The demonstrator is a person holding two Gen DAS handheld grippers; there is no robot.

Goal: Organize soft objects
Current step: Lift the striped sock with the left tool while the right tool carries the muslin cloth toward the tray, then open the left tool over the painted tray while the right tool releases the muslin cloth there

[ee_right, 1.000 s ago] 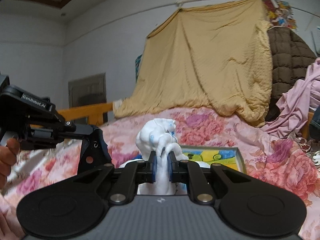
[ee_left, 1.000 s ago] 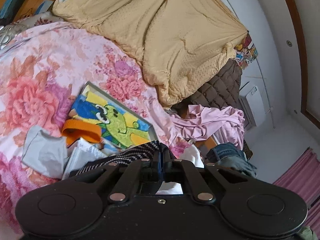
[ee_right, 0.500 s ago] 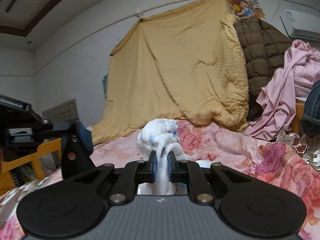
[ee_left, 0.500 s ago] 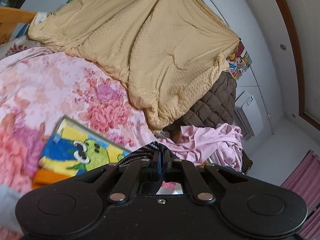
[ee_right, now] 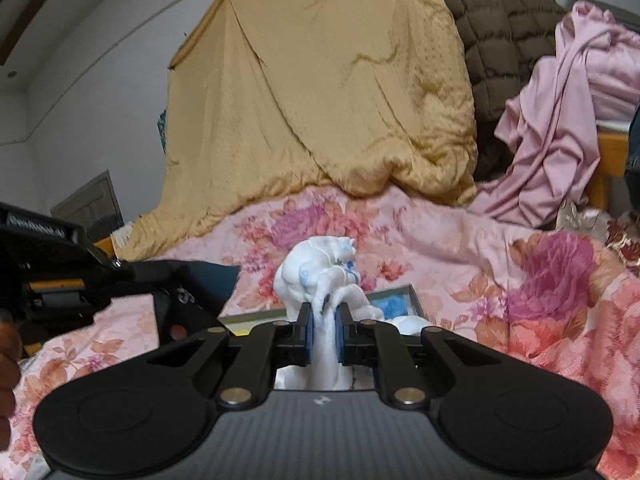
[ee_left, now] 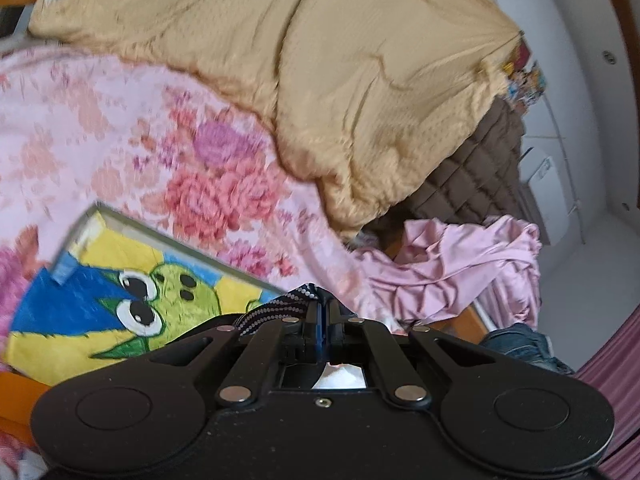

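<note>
The right gripper [ee_right: 323,326] has its fingers [ee_right: 305,330] clamped on one white cloth [ee_right: 320,276] with blue markings. The cloth is bunched; its long axis stands upright, the crumpled top rising above the fingertips and the lower end passing down between the fingers toward the gripper body.

The left gripper [ee_left: 321,314] has its fingers [ee_left: 312,312] together, pinching one dark cloth with white dotted stripes [ee_left: 276,310]. This cloth trails from the fingertips to the left and toward the camera.

Both cloths are held above the bed, which carries one pink floral bedspread [ee_left: 120,128]. One flat framed picture of a green cartoon creature [ee_left: 120,296] lies on the bedspread, near and to the left in the left wrist view. At the far side hang one yellow quilt [ee_right: 320,100] and one brown quilted blanket [ee_right: 500,40]. One pink garment pile [ee_right: 560,120] lies at the right. In the right wrist view the left gripper [ee_right: 172,292] appears at the left edge, with part of a hand [ee_right: 6,364] beside it.
</note>
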